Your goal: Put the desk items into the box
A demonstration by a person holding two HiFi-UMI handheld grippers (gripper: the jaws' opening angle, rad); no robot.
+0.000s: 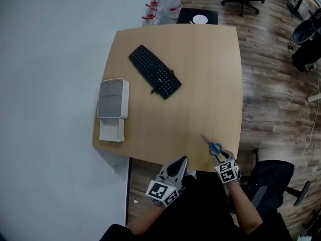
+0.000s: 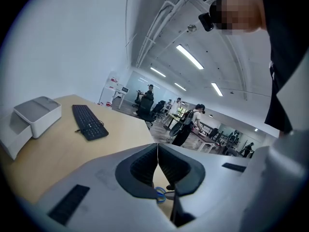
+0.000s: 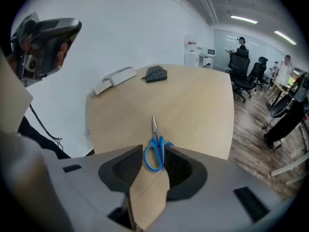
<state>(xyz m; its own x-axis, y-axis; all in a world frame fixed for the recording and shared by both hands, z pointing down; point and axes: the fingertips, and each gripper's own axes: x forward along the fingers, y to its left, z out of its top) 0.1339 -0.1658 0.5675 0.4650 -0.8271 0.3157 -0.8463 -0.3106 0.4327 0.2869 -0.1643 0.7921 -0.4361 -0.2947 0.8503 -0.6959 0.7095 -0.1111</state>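
Scissors (image 1: 214,147) near the counter's (image 1: 200,94) edge
Head view: scissors at 5 o'clock, box (image 1: 113,99) at 9. Left gripper view: left tool (image 2: 158,161) pressed together, empty. Right gripper view: right tool (image 3: 154,148) spread around the handles (image 3: 155,154); an off-centre squeeze could skid them off.

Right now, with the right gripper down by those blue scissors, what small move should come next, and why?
Probably close the right gripper on the scissors. Its jaws stand apart with the blue handles between them, not yet pinched, and the scissors lie flat on the table near its edge. The box sits across the table.
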